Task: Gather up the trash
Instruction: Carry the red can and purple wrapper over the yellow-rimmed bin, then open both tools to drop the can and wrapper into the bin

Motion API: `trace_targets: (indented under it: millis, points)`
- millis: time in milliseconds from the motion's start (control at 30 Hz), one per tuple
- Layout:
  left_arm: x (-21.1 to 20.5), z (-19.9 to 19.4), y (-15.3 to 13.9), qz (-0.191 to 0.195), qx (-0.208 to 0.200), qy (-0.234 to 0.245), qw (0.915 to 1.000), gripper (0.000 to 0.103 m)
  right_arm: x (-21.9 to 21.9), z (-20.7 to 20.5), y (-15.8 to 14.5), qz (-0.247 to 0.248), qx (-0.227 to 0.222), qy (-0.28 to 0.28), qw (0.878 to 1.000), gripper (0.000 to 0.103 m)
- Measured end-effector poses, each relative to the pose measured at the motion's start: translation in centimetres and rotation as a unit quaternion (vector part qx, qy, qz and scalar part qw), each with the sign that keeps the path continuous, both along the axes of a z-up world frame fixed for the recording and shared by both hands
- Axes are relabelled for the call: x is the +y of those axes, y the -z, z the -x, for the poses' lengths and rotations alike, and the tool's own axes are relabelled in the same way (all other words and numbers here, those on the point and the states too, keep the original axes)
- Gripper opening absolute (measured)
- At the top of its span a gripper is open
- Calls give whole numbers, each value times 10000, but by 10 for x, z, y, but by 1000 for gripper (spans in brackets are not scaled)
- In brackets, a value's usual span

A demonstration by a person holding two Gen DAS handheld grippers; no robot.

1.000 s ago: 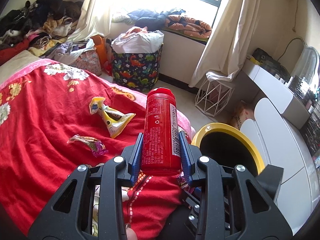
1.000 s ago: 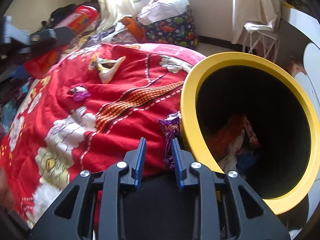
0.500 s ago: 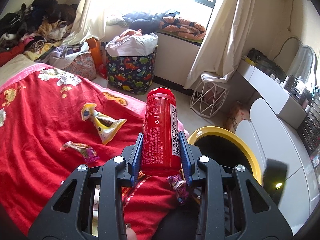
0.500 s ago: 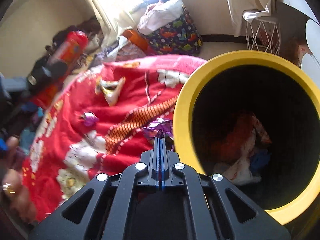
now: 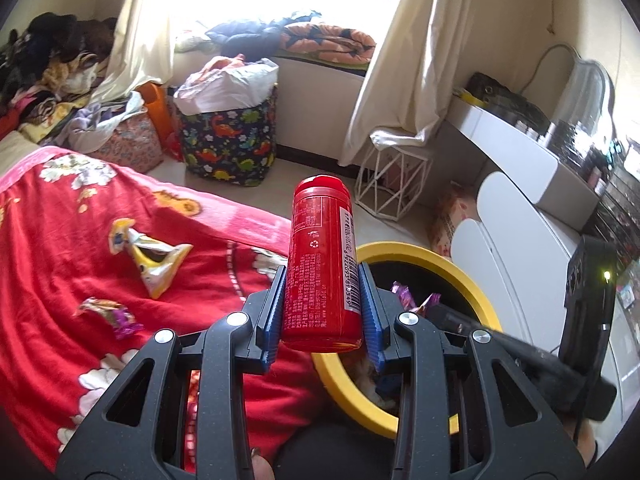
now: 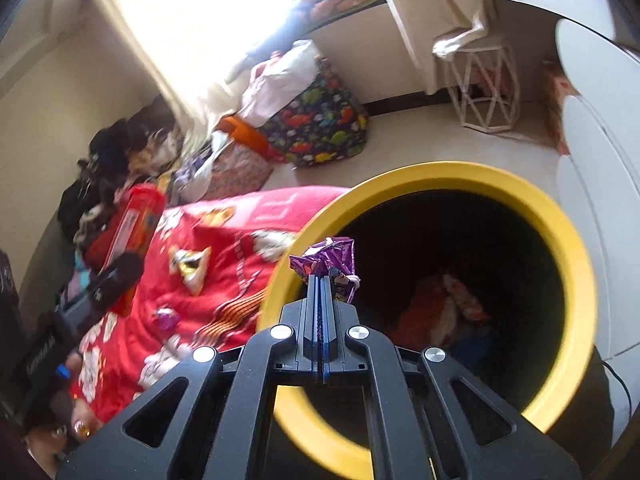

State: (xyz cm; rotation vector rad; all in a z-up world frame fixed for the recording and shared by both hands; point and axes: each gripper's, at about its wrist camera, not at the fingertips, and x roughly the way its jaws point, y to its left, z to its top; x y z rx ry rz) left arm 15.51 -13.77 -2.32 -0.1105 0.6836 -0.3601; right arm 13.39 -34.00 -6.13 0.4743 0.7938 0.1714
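**Two pieces of trash held at the bin, neither dropped yet**

The right gripper has its jaws pressed together on a crumpled purple foil wrapper, which sticks out past the fingertips. The wrapper hangs right at the near rim of the yellow-rimmed bin, at the edge of the dark opening, where other trash already lies. To drop it cleanly, the gripper should go a little further ahead so the wrapper is fully over the opening, and only then let go; foil this light could cling to a pad or catch on the rim and slide back onto the bed.

The left gripper is closed partway on a red cylindrical container, gripped low on its body, cap pointing away. The bin's rim shows just ahead and to the right of this gripper, so the container needs a short carry to the right before release. With both grippers crowding one opening, dropping one item at a time looks safer.

Both grippers point forward and down. The right one is rolled, so the room sits tilted in its view.

To the left of the left gripper, on the red floral blanket, lie a yellow snack wrapper and a small purple-and-gold wrapper, not yet collected.
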Motion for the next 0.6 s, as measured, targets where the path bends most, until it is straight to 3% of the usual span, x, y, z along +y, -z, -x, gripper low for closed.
trace_targets:
  millis: [367, 433, 467, 500, 600]
  points:
    - [-58, -3, 24, -257, 376, 775, 9960, 27, -63, 1, 9, -135, 117, 720, 9972, 2]
    - [-67, -3, 29, -329, 407, 867, 9949, 27, -73, 2, 11, -178, 146, 835, 9962, 8]
    - [-71, -3, 31, -374, 418, 886, 9945, 29, -78, 3, 11, -208, 156, 915, 9955, 21]
    - [-72, -3, 33, -393, 430, 871, 9945, 45, -80, 5, 11, -230, 155, 965, 9949, 36]
    - [-68, -3, 35, -284, 431, 745, 9959, 76, -86, 10, 9, -230, 88, 1099, 9936, 43]
